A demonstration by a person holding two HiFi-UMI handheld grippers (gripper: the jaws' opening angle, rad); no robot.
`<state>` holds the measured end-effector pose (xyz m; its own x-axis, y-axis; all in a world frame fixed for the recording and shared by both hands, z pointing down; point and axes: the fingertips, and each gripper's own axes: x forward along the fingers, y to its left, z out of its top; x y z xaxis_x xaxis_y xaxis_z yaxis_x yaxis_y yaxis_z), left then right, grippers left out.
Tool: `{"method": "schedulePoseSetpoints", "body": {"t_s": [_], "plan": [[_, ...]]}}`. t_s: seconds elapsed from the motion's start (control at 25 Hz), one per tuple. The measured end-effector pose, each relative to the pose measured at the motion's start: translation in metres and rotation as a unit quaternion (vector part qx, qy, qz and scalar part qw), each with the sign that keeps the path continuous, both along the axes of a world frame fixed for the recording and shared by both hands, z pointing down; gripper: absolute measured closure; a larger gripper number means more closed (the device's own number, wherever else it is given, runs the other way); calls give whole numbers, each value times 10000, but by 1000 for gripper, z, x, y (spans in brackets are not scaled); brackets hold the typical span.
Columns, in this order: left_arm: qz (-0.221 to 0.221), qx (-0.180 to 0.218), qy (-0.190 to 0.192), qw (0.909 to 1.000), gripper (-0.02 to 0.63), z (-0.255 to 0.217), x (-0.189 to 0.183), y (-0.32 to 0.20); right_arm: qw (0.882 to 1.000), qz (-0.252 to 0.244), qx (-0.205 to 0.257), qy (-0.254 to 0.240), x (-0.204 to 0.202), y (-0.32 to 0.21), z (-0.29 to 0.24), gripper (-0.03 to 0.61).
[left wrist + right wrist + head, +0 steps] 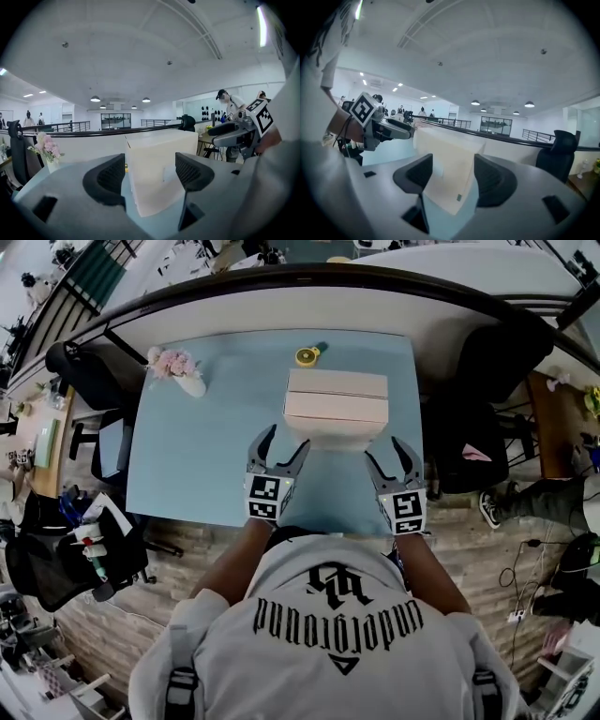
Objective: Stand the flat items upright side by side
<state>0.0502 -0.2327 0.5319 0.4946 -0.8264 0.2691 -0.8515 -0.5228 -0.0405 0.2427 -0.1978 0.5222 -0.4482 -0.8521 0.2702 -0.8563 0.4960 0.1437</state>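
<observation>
Now | left gripper (287,439) jaws apart, empty | right gripper (384,448) likewise | cream box (336,397) apparently just beyond

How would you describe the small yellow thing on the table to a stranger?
Find the light blue table, with a pale box near its middle. Just behind the box, near the far edge, lies the yellow thing. It is small and round, unlike the vase of pink flowers to its left.

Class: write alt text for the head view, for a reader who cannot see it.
From above, a person points the left gripper and right gripper, jaws open and empty, at a pale box on a light blue table. A vase of pink flowers stands far left.
</observation>
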Motion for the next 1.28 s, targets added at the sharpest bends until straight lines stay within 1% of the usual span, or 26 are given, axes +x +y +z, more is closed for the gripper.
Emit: {"method": "schedulePoseSetpoints", "body": {"t_s": [0.12, 0.2, 0.28, 0.44, 0.52, 0.68, 0.76, 0.92, 1.04, 1.16, 1.28], "plan": [[-31, 103, 76, 9999, 273, -10, 1, 13, 9997, -47, 88, -216, 5, 14, -17, 310], [-77, 118, 96, 9999, 281, -13, -1, 20, 9993, -104, 140, -327, 5, 20, -25, 338], [-82, 179, 149, 9997, 304, -22, 0, 28, 9989, -171, 233, -376, 5, 27, -34, 372], [59, 407, 206, 9989, 430, -43, 1, 50, 9974, -428, 406, -425, -6, 44, -51, 440], [134, 461, 248, 9985, 486, -50, -2, 59, 9960, -604, 470, -470, -15, 52, -59, 484], [303, 512, 346, 9976, 573, -63, -8, 76, 9939, -715, 477, -696, -23, 69, -75, 573], [390, 543, 333, 9972, 613, -68, -12, 85, 9930, -749, 522, -744, -28, 80, -84, 574], [551, 600, 247, 9964, 614, -77, -26, 99, 9926, -722, 616, -763, -40, 98, -98, 572], [711, 642, 258, 9951, 615, -81, -41, 117, 9928, -616, 642, -800, -52, 115, -100, 572], [896, 624, 266, 9937, 615, -84, -64, 146, 9930, -493, 644, -854, -71, 144, -99, 574], [1012, 719, 281, 9919, 615, -98, -93, 179, 9932, -401, 670, -869, -94, 177, -104, 574]]}}
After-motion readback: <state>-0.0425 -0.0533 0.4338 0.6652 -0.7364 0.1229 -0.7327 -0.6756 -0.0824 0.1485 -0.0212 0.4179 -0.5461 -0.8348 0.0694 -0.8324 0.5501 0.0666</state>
